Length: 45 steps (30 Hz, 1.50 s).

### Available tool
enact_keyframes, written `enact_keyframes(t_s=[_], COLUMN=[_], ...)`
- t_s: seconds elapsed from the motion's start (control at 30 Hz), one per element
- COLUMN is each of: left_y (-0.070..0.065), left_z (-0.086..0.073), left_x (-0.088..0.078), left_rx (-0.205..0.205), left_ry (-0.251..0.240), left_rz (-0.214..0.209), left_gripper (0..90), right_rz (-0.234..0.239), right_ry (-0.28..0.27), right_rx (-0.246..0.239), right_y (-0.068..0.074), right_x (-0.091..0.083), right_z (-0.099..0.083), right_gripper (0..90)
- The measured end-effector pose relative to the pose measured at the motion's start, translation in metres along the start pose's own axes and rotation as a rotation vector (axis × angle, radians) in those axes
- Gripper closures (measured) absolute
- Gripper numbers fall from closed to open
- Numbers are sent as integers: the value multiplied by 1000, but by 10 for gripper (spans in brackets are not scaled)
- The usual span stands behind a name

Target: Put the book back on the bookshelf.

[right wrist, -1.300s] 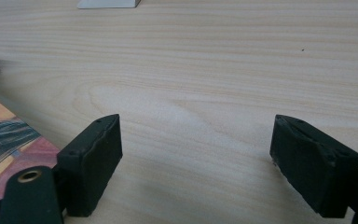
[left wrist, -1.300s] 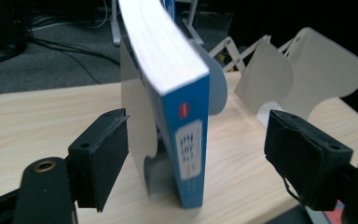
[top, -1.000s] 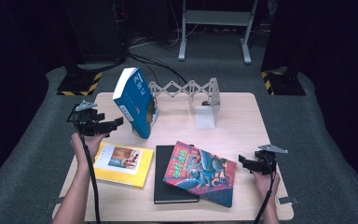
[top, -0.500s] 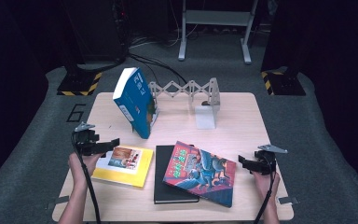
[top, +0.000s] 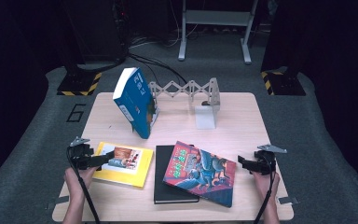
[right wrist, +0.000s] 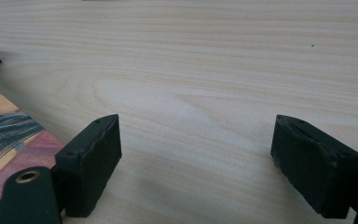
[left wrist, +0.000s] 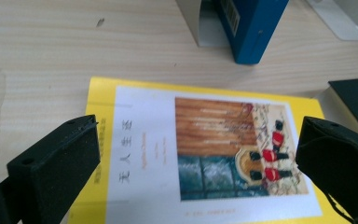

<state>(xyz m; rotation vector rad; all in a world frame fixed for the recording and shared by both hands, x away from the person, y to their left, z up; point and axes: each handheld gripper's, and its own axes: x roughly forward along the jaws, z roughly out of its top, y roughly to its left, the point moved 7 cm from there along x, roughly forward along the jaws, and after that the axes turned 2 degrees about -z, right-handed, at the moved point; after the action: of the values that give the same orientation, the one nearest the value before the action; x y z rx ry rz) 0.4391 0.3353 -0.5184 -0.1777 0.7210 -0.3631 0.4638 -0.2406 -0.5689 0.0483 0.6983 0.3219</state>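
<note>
Black left gripper (top: pixel 103 160) jaws just opened wide, empty, poised at near-left edge of yellow book (top: pixel 121 164); lay flat on tabletop (top: pixel 242 121), long axis running rightward. Right gripper (top: pixel 240 163) apart, empty, farther off.

The red book (top: pixel 199 171) hides most of the black book (top: pixel 164 186) beneath it.

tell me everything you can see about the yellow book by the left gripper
The yellow book is a thin paperback lying flat and closed, cover up, on the wooden table at its front left. Its yellow cover carries a white panel with dark characters and a picture of red-coated figures. It lies slightly askew, close beside a black book; whether they touch is unclear. The left gripper hangs over it with jaws wide open, its pads not pressing on it.
</note>
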Motion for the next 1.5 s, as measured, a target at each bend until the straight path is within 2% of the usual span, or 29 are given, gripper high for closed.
enact_keyframes(t_s=[0.2, 0.33, 0.43, 0.47, 0.67, 0.7, 0.97, 1.17, 1.33, 1.5], left_y=[7, 10, 11, 12, 15, 15, 12, 7, 7, 8], left_z=[-19, -30, -36, -38, -52, -55, -76, -82, -78, -76], left_x=[-5, -6, -7, -9, -14, -16, -23, -24, -21, -18], left_rx=[-15, -24, -19, -20, -43, -44, -60, -73, -75, -63], left_ry=[9, 16, 6, 17, 16, 28, 54, 70, 53, 69], left_rz=[25, 37, 64, 68, 108, 110, 143, 124, 140, 160], left_gripper=[0, 0, 0, 0, 0, 0, 0, 0, 0, 0], right_rz=[7, 21, 28, 28, 22, 20, 14, 21, 22, 19], right_ry=[15, 15, 13, 17, 16, 19, 18, 22, 22, 19], right_rx=[-14, -3, 5, 5, 3, 1, -11, -16, -14, -16], right_y=[1, 0, 0, 0, 1, 1, 2, 2, 2, 2], right_x=[1, 1, 1, 1, 1, 1, 1, 2, 2, 2], right_z=[0, 0, 0, 0, 0, 0, 0, 0, 0, 0], right_gripper=[153, 146, 143, 142, 143, 143, 144, 144, 144, 144])
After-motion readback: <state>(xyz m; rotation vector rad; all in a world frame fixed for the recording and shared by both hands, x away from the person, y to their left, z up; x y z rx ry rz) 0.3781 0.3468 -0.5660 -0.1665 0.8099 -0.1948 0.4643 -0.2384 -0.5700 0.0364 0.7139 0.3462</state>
